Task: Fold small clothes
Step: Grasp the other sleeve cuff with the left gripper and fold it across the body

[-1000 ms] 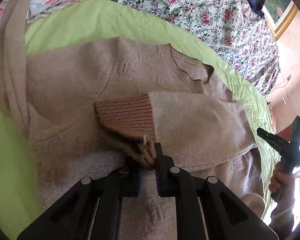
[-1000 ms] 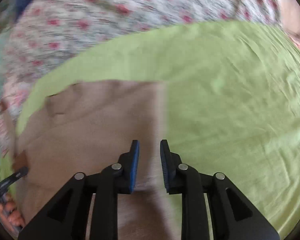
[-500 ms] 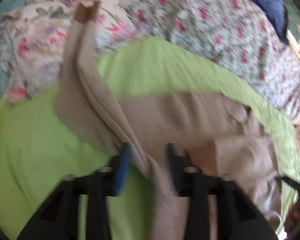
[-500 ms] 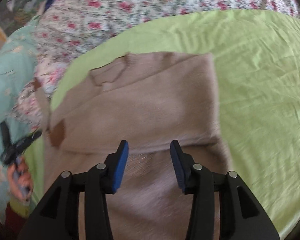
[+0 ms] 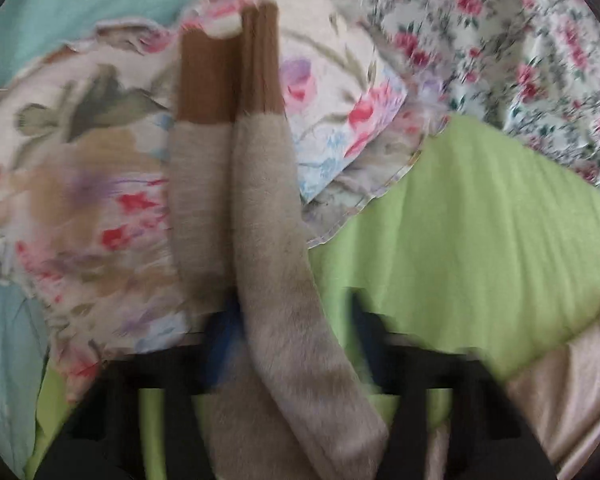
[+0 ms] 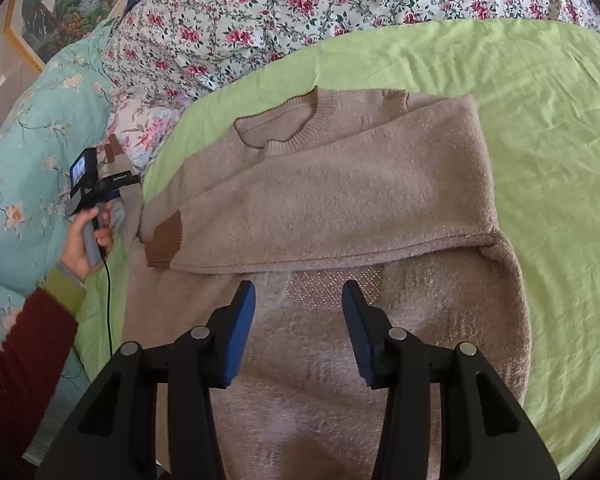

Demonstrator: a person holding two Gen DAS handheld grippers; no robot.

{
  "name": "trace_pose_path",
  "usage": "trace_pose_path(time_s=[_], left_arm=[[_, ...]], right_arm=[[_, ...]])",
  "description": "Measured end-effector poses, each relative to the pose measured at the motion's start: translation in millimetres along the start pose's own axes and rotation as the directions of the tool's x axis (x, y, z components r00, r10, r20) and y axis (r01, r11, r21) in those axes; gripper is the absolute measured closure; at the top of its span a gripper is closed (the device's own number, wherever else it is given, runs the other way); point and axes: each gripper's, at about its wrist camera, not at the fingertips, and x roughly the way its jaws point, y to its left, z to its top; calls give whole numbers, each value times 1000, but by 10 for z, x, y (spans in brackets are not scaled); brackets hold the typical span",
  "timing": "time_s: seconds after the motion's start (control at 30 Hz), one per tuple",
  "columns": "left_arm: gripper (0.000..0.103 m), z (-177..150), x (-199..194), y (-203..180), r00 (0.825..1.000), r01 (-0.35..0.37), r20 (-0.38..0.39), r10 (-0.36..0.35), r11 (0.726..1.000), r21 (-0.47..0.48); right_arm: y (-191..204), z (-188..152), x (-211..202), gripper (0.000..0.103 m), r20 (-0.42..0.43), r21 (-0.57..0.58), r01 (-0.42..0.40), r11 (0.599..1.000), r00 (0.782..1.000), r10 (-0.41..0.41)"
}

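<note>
Having laid one sleeve (image 6: 332,196) across the beige sweater's (image 6: 340,360) chest, we swung our left gripper (image 5: 292,332) to the outstretched other sleeve (image 5: 268,208); its jaws are closing around it. Our right gripper (image 6: 299,300) hovers apart, empty. A green sheet (image 6: 540,120) covers the bed, floral quilts (image 6: 300,4) beyond.

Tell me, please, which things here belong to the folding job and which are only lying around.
Job:
- beige sweater
- its unfolded sleeve, between the closing left gripper jaws
- right gripper, open above the sweater
- green sheet underneath

Lying about:
- floral quilt
- turquoise blanket
- framed picture
</note>
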Motion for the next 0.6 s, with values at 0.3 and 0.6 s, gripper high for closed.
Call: trace_pose_path(time_s=[0.3, 0.6], left_arm=[[98, -200, -601, -188, 975, 177, 132, -179, 984, 22], [98, -1030, -1806, -1261, 861, 407, 185, -474, 859, 310]], right_arm=[[20, -68, -25, 56, 9, -2, -22, 1000, 1000, 22], [-36, -96, -118, 56, 42, 45, -53, 998, 998, 51]])
